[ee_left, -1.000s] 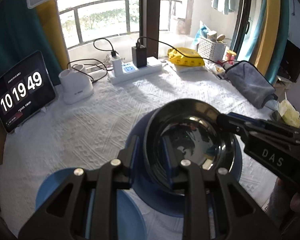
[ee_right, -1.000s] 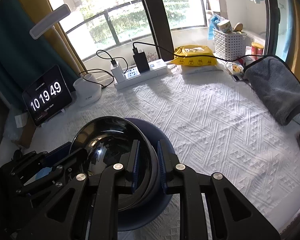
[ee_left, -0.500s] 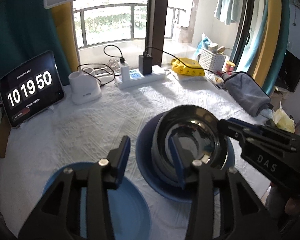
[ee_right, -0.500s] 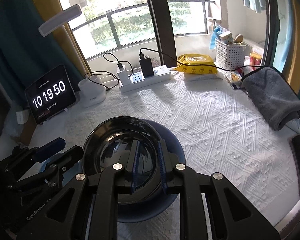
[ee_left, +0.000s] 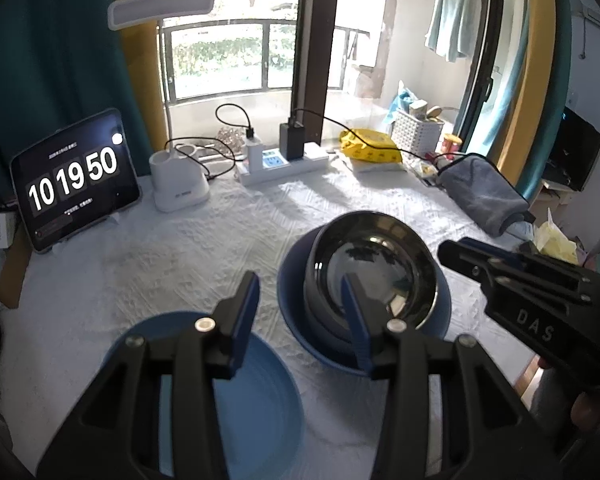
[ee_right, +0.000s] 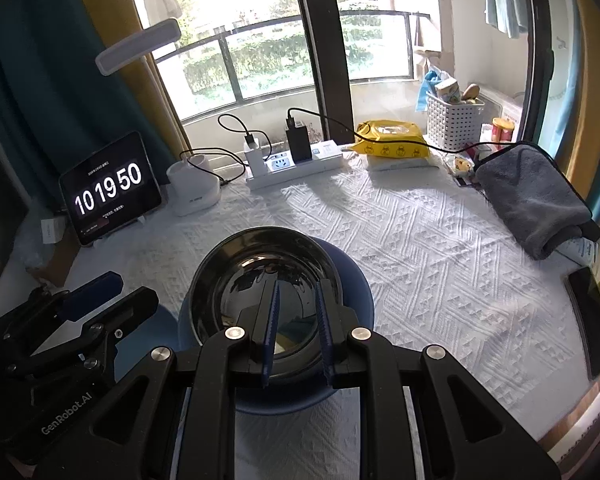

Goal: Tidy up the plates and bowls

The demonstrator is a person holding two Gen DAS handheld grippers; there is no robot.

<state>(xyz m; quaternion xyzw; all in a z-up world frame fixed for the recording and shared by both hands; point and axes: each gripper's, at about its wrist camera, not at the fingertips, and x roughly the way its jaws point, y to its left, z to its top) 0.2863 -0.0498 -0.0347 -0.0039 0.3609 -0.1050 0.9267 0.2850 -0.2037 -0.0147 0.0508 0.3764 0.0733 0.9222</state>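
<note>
Black bowl nested upright in a dark blue plate, a little left of centre on the white patterned tablecloth. Just near-left of that pair, apart from it, a second, lighter blue plate, flat and with nothing in it.

Left gripper poised above the gap between the two plates, pointing down at a slant. Fingers released, having just been spreading; only cloth and plate edge seen through the space between them, nothing pinched.

Right gripper over the near side of the bowl, fingers almost clenched with only a narrow slit left. Through the slit, the bowl's glossy inside, not gripped as far as can be seen. From the left wrist view, its tip just beside the bowl's right rim; touching or not, cannot tell.

Along the far edge, from left to right: tablet clock, white lamp base, power strip with chargers plugged in, yellow packet, white basket. At the right edge, a folded grey towel.
</note>
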